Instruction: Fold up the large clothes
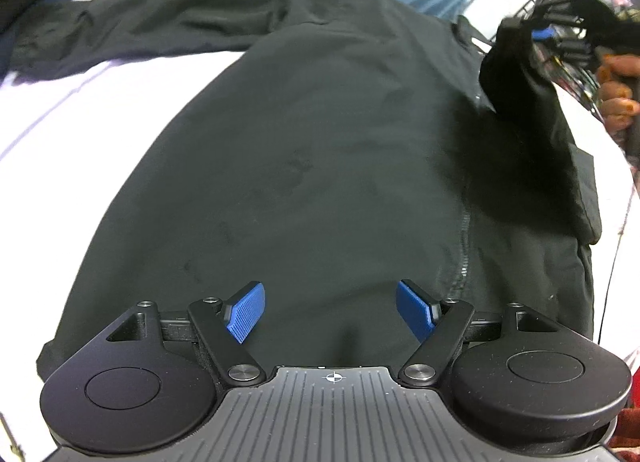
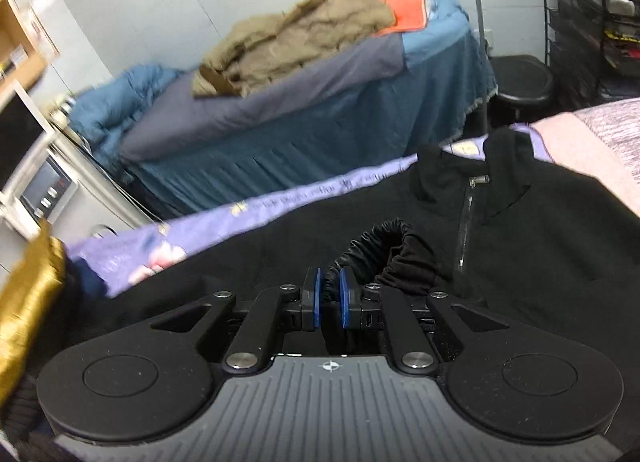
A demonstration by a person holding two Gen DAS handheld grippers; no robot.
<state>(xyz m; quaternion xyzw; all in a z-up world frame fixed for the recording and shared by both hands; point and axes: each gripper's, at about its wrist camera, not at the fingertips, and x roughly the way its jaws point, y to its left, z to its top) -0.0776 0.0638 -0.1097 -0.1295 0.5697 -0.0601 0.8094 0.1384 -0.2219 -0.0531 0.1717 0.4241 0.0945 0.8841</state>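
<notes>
A black zip-neck jacket (image 1: 320, 150) lies spread flat on a bed covered with a pale lilac sheet (image 1: 60, 110), filling most of the left wrist view. One sleeve (image 1: 132, 34) stretches away toward 10 o'clock. The left tool (image 1: 330, 314) hovers just above the jacket's hem at 6 o'clock, its blue pads spread wide apart with nothing between them.

At 2 o'clock in that view, the right tool (image 1: 560, 34), held by a person's hand (image 1: 618, 90), lifts the other sleeve (image 1: 532, 134) up off the bed.

From the right wrist view, the right tool (image 2: 330, 296) is closed on the gathered elastic cuff (image 2: 380, 240) of that sleeve, the fabric pinched between its blue pads. Beyond it, at 1 o'clock, the jacket's collar (image 2: 500, 166) stands open with the zip pull (image 2: 479, 180) near the top of a short zip. The lilac sheet's edge (image 2: 280, 198) carries a printed pattern, too blurred to read.

Across the room, at 12 o'clock, a second bed with blue covers (image 2: 320, 122) carries a tan coat (image 2: 296, 42) and an orange cloth (image 2: 404, 6). A black stool (image 2: 520, 82) and a wire rack (image 2: 592, 14) stand at 2 o'clock. No writing or brand mark can be read anywhere.
</notes>
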